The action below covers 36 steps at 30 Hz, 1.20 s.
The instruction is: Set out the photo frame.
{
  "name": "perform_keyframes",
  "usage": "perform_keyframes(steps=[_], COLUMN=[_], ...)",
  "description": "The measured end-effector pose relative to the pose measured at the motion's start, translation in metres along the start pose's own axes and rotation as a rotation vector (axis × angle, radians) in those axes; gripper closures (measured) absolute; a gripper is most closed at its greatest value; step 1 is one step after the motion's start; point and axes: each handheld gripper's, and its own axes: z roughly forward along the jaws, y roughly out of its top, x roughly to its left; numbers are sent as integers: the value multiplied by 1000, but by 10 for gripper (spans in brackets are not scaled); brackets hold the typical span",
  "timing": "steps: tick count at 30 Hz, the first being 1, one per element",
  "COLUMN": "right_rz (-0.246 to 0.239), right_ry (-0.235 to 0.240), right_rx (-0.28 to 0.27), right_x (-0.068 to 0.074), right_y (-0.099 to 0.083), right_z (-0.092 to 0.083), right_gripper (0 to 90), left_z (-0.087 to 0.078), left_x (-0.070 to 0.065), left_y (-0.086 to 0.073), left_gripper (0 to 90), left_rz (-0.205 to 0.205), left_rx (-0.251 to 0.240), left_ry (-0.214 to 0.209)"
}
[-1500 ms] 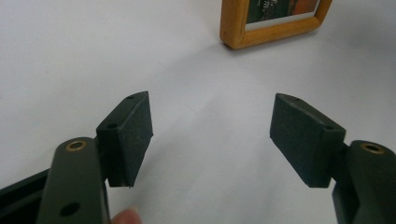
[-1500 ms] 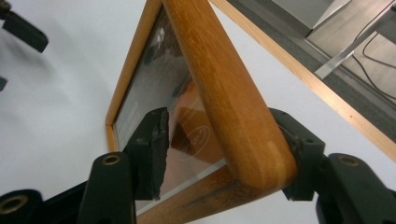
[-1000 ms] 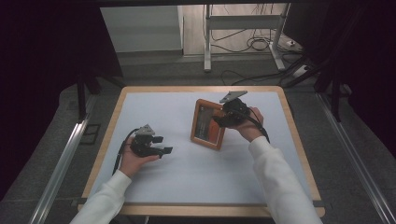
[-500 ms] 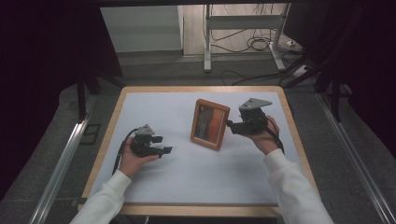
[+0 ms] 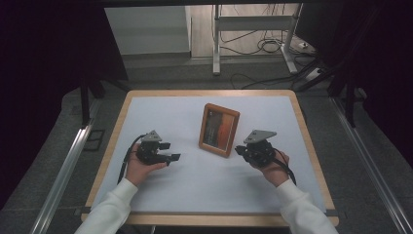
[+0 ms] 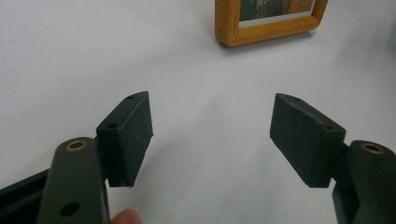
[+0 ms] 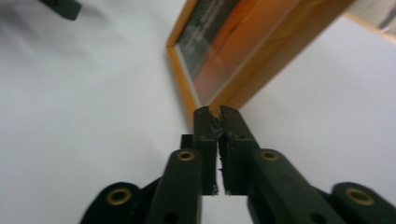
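Note:
A wooden picture frame (image 5: 219,130) with an orange and dark picture stands on the white table top (image 5: 160,117), near the middle. My right gripper (image 5: 238,150) rests just right of the frame's lower corner, apart from it. Its jaws have just been closing and now stand shut with nothing between them. In the right gripper view, the right gripper (image 7: 215,112) points at the frame (image 7: 233,51) close ahead. My left gripper (image 5: 171,152) lies left of the frame, open and empty. In the left gripper view, the left gripper (image 6: 210,99) faces the frame's lower edge (image 6: 268,28).
The table has a raised wooden rim (image 5: 207,92) all round. Beyond it are a grey floor, metal rails (image 5: 63,165) at both sides, and a stand with cables (image 5: 258,46) at the back.
My right gripper left the frame's right edge and moved right and toward the person, lower, and its jaws shut. The frame stayed standing. The left hand kept still.

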Motion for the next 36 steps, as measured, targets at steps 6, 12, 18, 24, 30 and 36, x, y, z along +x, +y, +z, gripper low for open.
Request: perform_keyframes(steps=[6,12,18,24,30,36], right_rz=[6,3,-3,7,14,10], right_ry=[45,65,57,55,34,39], right_rx=[-10,3,30,39,76,74], right_x=[5,11,14,15,9,4], right_y=[-4,-8,-6,-3,-8,-10], right_z=[15,30,43,54,66,66], right_gripper=[894,893,893,893,895,895], left_z=[-4,-6,-4,-3,-3,-2], left_x=[-5,-9,-11,-11,-11,-11], left_y=[-4,-5,-5,-6,-6,-7], left_gripper=[295,295,295,295,294,294], left_rz=[-2,0,15,20,23,26], left_rx=[-1,-3,4,11,14,16], left_ry=[6,12,11,12,11,10])
